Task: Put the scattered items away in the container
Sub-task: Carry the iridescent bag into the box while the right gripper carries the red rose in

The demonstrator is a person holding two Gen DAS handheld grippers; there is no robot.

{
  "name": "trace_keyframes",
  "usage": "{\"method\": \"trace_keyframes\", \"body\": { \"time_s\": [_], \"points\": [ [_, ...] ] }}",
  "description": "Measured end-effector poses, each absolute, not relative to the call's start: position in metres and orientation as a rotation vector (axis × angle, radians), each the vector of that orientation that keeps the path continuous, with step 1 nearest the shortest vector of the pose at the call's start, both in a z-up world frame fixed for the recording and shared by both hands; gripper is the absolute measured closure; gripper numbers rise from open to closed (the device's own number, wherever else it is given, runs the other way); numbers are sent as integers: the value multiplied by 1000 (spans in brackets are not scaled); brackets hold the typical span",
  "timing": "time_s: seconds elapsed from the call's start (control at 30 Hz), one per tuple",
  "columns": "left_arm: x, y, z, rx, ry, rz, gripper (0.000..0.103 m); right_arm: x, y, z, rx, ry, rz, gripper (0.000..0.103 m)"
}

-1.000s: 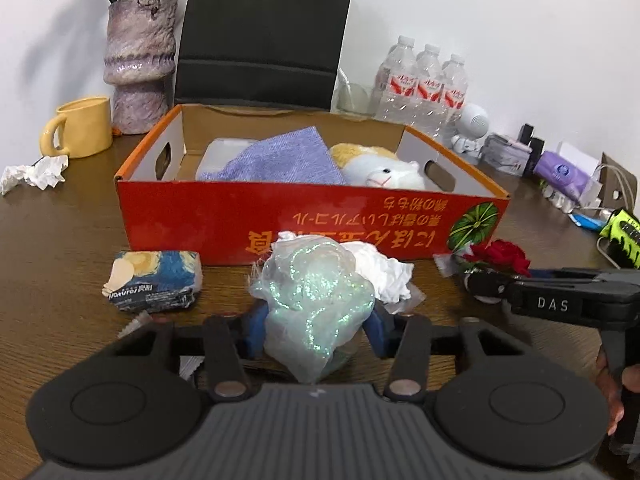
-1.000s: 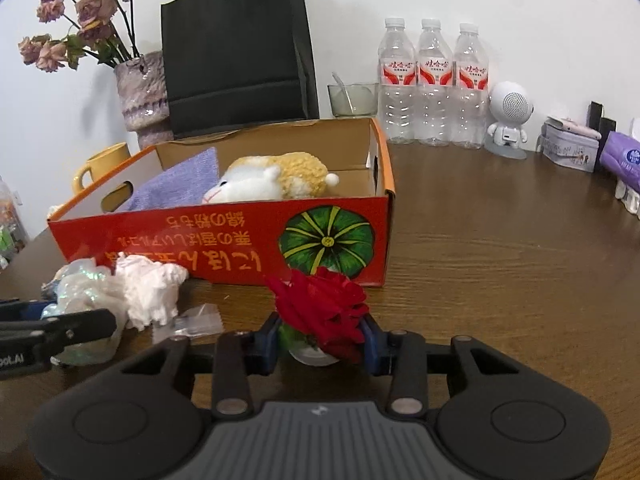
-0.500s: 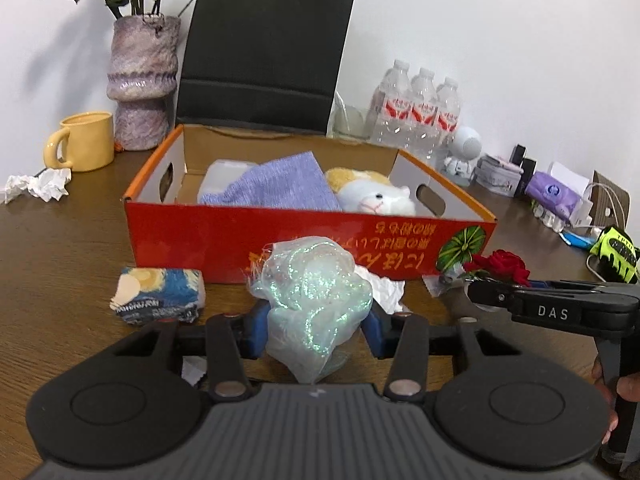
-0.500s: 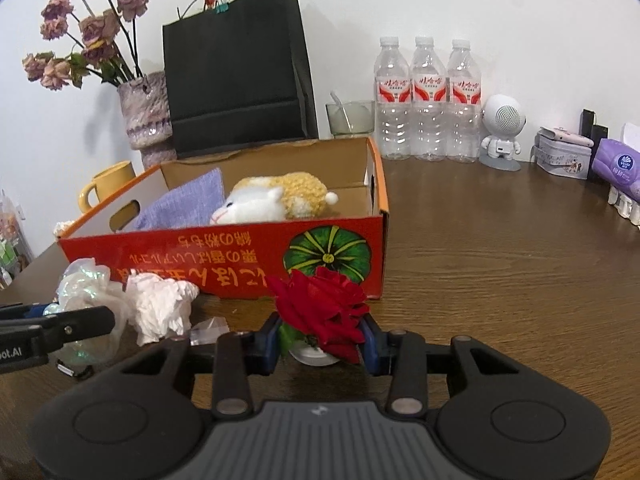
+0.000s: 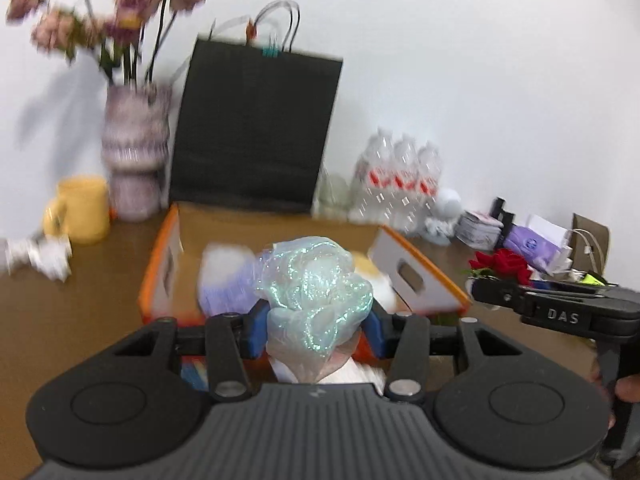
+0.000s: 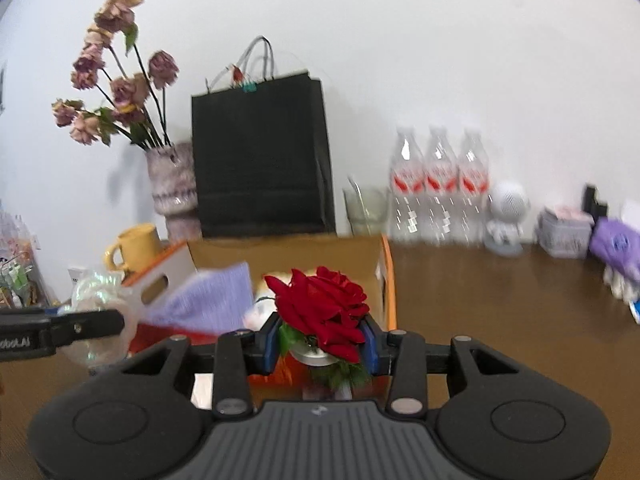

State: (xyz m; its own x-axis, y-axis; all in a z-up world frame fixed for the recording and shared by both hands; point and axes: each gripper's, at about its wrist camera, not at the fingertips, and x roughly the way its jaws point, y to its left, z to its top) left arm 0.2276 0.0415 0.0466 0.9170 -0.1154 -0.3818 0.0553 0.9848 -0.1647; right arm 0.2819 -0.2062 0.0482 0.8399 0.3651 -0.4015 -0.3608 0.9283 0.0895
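Both grippers have just risen off the table, each with its catch. The left gripper (image 5: 316,322) is clamped about halfway shut on a crumpled iridescent film wad (image 5: 314,284), its blue pads pressing the wad's sides; a second ago that wad sat low in front of the box (image 5: 424,264), and now it hangs above the box's near wall, over the open top. The right gripper (image 6: 322,340) is closed partway on a red rose (image 6: 320,308), gripped at the small base under the bloom, and it too has lifted from table height to above the near wall, toward the box's right end. Inside the box a purple cloth (image 6: 208,300) lies left of the rose, and a pale plush toy is mostly hidden behind the held things. Judging by this, both items now clear the wall and only need carrying forward and releasing. A white tissue ball (image 5: 344,374) seems to remain on the table in front of the box, so the tidying is not finished.
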Motion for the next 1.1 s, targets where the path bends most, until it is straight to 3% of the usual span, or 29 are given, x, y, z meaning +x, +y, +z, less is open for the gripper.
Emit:
{"method": "trace_keyframes", "body": {
  "time_s": [0.17, 0.73, 0.77, 0.8, 0.83, 0.87, 0.9, 1.1],
  "points": [
    [264, 61, 64, -164, 362, -37, 55, 322, -189, 66, 25, 405, 381, 65],
    [345, 91, 17, -116, 470, 17, 52, 415, -160, 18, -9, 562, 312, 64],
    [346, 90, 16, -113, 475, 18, 42, 416, -159, 17, -11, 568, 314, 62],
    [348, 88, 15, -108, 483, 15, 15, 416, -158, 16, -11, 572, 314, 52],
    [349, 86, 15, -104, 487, 21, 1, 416, -157, 16, -14, 577, 320, 39],
    [348, 84, 15, -97, 477, 37, 0, 416, -157, 16, -17, 580, 321, 10],
    [347, 82, 16, -82, 469, 42, 0, 415, -155, 16, -24, 573, 319, 0],
    [348, 75, 14, -38, 494, 75, 0, 406, -146, 19, -83, 545, 315, 0]
  ]
}}
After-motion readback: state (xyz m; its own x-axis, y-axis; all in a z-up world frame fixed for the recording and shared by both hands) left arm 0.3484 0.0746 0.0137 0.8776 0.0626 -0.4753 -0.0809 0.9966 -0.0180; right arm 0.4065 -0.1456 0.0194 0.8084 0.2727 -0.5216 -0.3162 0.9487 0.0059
